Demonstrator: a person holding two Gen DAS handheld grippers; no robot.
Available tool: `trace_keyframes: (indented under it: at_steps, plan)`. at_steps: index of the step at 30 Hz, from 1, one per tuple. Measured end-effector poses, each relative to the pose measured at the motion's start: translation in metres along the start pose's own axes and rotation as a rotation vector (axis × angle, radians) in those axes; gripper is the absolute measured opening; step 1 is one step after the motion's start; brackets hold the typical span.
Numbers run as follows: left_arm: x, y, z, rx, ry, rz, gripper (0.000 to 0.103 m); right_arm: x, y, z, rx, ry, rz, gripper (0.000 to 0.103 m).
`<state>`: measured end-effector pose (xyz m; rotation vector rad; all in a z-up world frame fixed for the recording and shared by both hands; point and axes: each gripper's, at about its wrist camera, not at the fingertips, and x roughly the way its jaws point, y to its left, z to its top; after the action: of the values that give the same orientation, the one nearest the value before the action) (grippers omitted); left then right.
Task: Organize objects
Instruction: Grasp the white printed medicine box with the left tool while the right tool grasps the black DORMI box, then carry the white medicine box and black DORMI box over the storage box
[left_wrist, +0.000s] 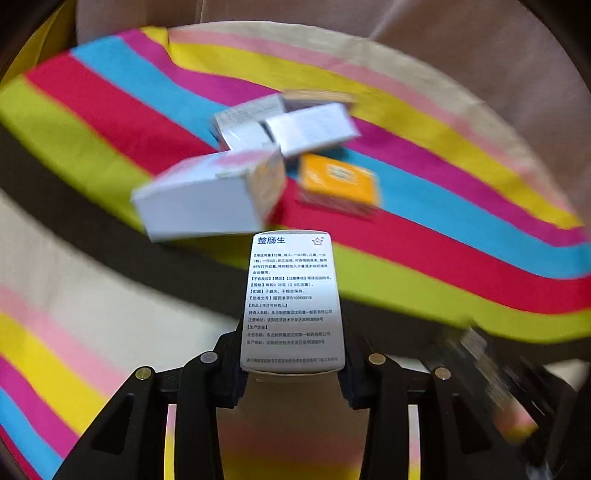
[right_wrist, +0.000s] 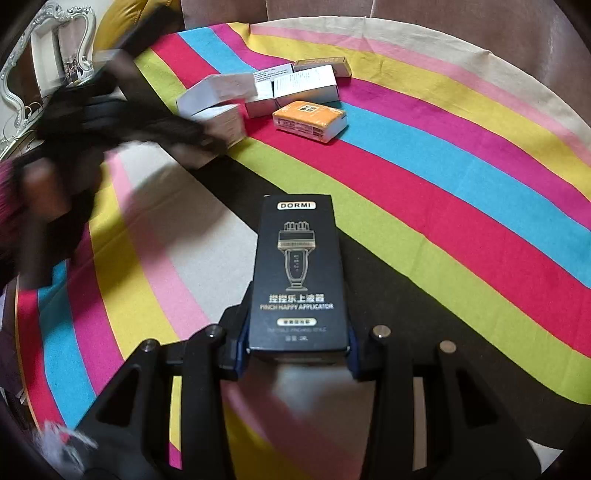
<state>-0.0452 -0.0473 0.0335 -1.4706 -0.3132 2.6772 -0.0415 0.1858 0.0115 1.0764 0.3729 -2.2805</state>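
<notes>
Left wrist: my left tool (left_wrist: 291, 373) clamps white medicine box (left_wrist: 293, 295) | right tool (right_wrist: 295, 354) clamps black DORMI box (right_wrist: 297, 273) | box pile (right_wrist: 273, 92) grouped mid-upper frame, these two left

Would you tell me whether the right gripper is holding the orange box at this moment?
No, the right gripper is clamped on a black DORMI box, while the orange box lies on the striped cloth.

The left hand-held gripper (left_wrist: 291, 373) was clamped on a white medicine box (left_wrist: 291, 299), jaws pressing both its sides. The right hand-held gripper (right_wrist: 297, 354) pinched a black applicator box (right_wrist: 297, 273) likewise, the left (right_wrist: 110, 122) blurred beyond it.
</notes>
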Motion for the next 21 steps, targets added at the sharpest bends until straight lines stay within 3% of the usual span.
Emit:
trace_keyframes:
  at_steps: [5,12,13,15,21]
  plan:
    - [-0.016,-0.003,-0.027,0.108,-0.066,0.106,0.041,0.001,0.0,0.0,-0.004,-0.001,-0.001,0.044]
    - [0.002,0.005,-0.024,0.018,-0.052,0.119,0.051,0.001,0.001,-0.001,-0.006,-0.001,-0.004,0.044]
    - [0.005,0.004,-0.023,0.012,-0.063,0.129,0.051,0.001,0.001,-0.001,-0.005,-0.001,-0.004,0.044]
    - [0.005,0.001,-0.025,0.02,-0.076,0.136,0.04,0.001,0.001,-0.001,-0.006,-0.001,-0.005,0.044]
    - [-0.023,-0.007,-0.06,0.022,-0.117,0.149,0.04,0.001,0.0,-0.001,-0.003,-0.002,-0.005,0.044]
